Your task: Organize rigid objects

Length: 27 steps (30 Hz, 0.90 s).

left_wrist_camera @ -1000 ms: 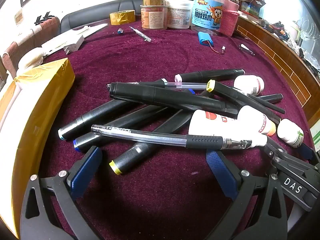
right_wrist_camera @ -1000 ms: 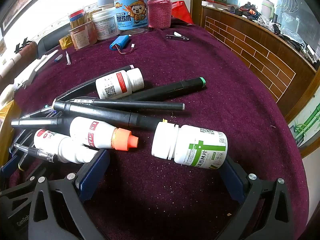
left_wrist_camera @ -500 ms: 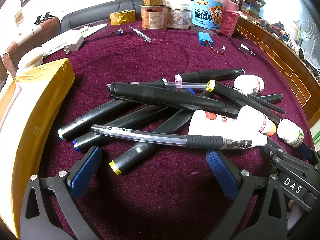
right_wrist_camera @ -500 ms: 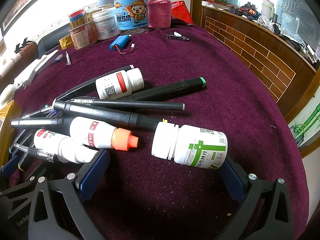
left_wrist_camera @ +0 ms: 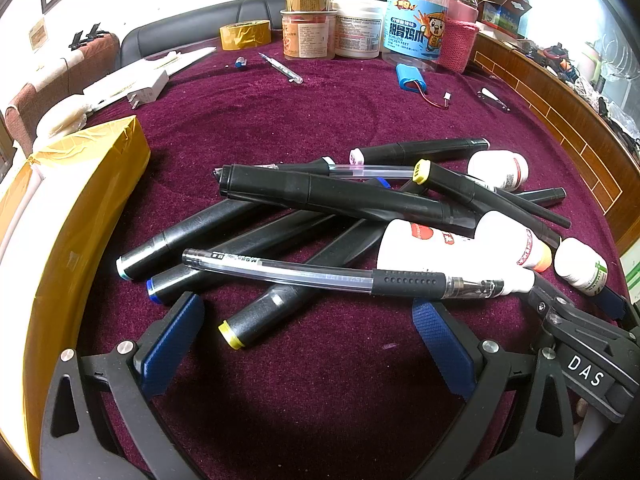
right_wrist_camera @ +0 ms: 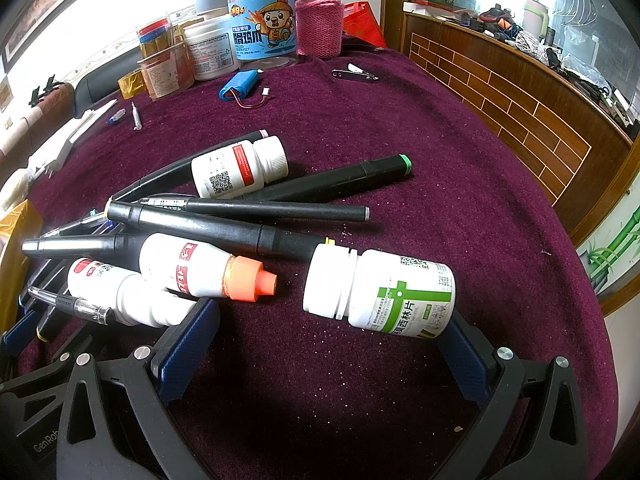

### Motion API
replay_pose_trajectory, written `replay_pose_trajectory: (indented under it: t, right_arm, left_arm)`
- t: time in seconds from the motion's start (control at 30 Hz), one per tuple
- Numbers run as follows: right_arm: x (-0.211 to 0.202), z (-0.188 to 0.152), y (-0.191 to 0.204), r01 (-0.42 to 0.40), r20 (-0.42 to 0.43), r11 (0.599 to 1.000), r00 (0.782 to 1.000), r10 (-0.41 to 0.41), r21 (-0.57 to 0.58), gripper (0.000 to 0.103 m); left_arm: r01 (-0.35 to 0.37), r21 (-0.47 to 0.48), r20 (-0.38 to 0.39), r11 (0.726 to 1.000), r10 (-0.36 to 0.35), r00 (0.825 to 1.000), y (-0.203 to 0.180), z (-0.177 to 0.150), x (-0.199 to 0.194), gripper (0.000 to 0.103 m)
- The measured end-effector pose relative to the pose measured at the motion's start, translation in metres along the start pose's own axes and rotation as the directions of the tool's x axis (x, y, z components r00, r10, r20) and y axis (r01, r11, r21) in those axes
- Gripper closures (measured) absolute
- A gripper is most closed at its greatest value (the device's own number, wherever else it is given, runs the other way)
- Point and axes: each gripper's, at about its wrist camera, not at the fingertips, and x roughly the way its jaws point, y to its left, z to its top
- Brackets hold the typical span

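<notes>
The left tongs gape wide, gripping nothing — just beyond their blue pads a clear gel pen lies crosswise atop a heap of black markers. The right tongs are likewise spread and empty; a white pill bottle with green label lies on its side touching the right-hand pad, an orange-capped bottle just past the other. The heap sits mid-table on maroon cloth — jars line the far edge.
</notes>
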Motion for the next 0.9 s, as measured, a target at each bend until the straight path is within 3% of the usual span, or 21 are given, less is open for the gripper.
replay_pose_trajectory:
  t: [0.33,0.5,0.7,0.9]
  right_arm:
    - [0.0,0.001,0.0,0.0,0.0,1.0,1.0,0.0,0.0,0.001]
    - [0.0,0.001,0.0,0.0,0.0,1.0,1.0,0.0,0.001,0.001]
    - [0.0,0.001,0.001,-0.001,0.0,1.0,1.0,0.001,0.001,0.001]
    - [-0.003,0.002,-0.001,-0.049,-0.047,0.997,0.998,0.046,-0.061,0.001]
  left_arm:
    - [0.001,0.001,-0.001,1.0,-0.001,1.0,0.0,0.0,0.0,0.0]
    - [0.046,0.043,-0.049,0.998,-0.044,0.998,0.004,0.001,0.0,0.0]
    - [0.036,0.07,-0.052,0.997,-0.032,0.998,-0.001,-0.003,-0.002,0.0]
    - [0.038,0.086,-0.049,0.996,-0.034,0.998,-0.001,-0.01,-0.009,0.0]
